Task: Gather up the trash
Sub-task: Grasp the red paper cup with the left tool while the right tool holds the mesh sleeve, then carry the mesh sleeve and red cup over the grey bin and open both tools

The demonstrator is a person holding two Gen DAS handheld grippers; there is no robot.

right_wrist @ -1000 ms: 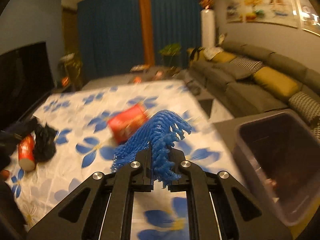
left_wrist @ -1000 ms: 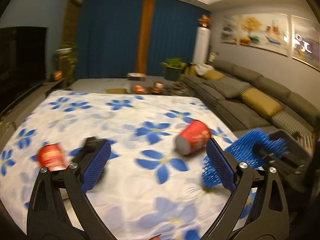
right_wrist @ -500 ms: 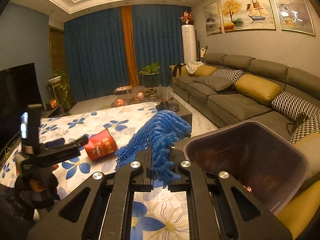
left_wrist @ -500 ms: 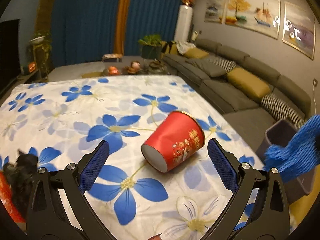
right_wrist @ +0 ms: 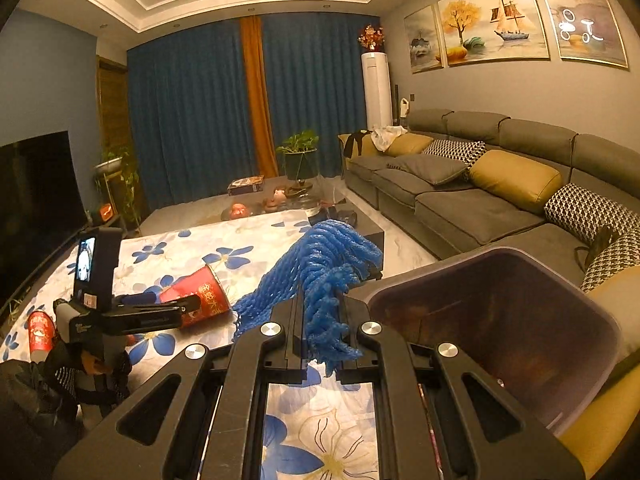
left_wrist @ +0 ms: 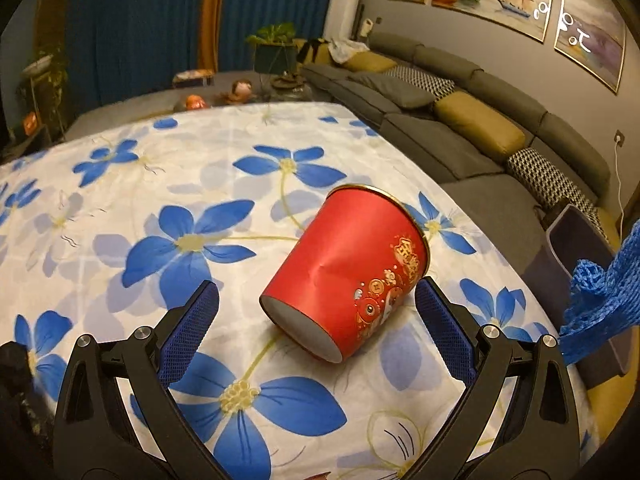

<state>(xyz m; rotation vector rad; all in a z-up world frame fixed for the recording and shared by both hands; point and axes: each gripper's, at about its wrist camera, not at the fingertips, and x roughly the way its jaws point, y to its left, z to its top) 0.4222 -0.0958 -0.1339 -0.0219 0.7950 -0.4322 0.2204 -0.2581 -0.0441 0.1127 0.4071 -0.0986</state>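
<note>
A red paper cup (left_wrist: pixel 348 272) lies on its side on the flowered tablecloth (left_wrist: pixel 200 184). My left gripper (left_wrist: pixel 316 308) is open, its jaws on either side of the cup's base, not touching it. The cup also shows in the right wrist view (right_wrist: pixel 200 292) with the left gripper (right_wrist: pixel 188 304) at it. My right gripper (right_wrist: pixel 320 320) is shut on a blue foam net (right_wrist: pixel 320 268) and holds it up next to the rim of a dark purple bin (right_wrist: pixel 500 320). The net (left_wrist: pixel 600 296) and the bin (left_wrist: pixel 576 248) show at the right edge of the left wrist view.
A second red can (right_wrist: pixel 40 330) and black crumpled trash (right_wrist: pixel 64 372) lie at the table's left. A grey sofa (right_wrist: pixel 480 184) with yellow cushions runs along the right. A low table (right_wrist: pixel 280 196) with small things stands beyond the table.
My left gripper has moved closer to the red cup, which now sits between its open jaws. My right gripper has carried the blue net up and right, next to the bin.
</note>
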